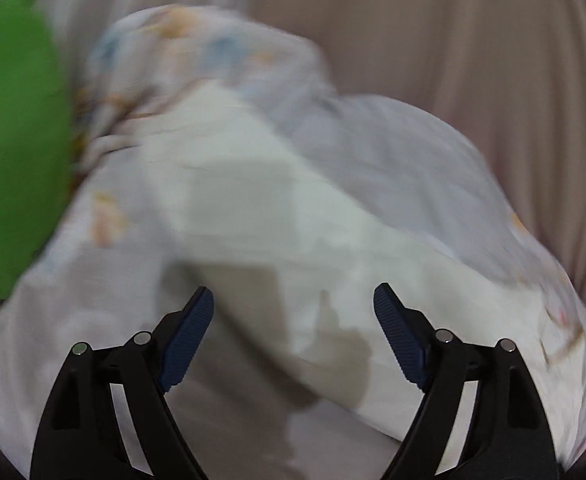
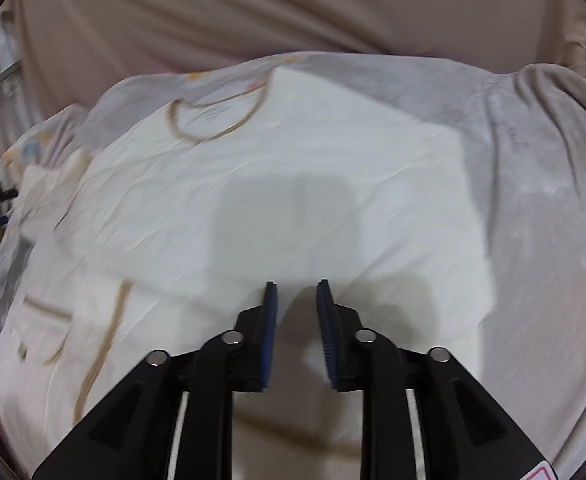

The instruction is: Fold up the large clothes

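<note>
Left wrist view, blurred throughout. Left tool (image 1: 293, 298): black arms, blue ribbed pads (image 1: 189, 340), jaws wide apart with nothing between them, hanging above cloth without touching it. White garment (image 1: 277, 216): a pale folded panel running from upper left to lower right across the middle of the frame, lying on a light grey printed sheet (image 1: 393, 152) with faint orange and blue motifs. Green object (image 1: 17, 152): a large blur along the left edge; what it is cannot be told. Beige curtain (image 1: 473, 40): draped folds filling the top and right behind the sheet.

Right wrist view. Right tool (image 2: 296, 286): the same black arms and blue pads (image 2: 269, 320), jaws narrowly parted, nothing gripped, the tips just over the near part of the white garment (image 2: 293, 152); whether they touch the cloth cannot be told. The garment lies spread flat, with a straight folded edge toward the right and brown piping (image 2: 213, 120) outlining a curved neckline near its far left; more brown trim shows on the part at the lower left. The grey printed sheet (image 2: 533, 152) carries it and shows along the right and far edges. The beige curtain (image 2: 253, 12) hangs behind. The surface under the sheet is hidden.
</note>
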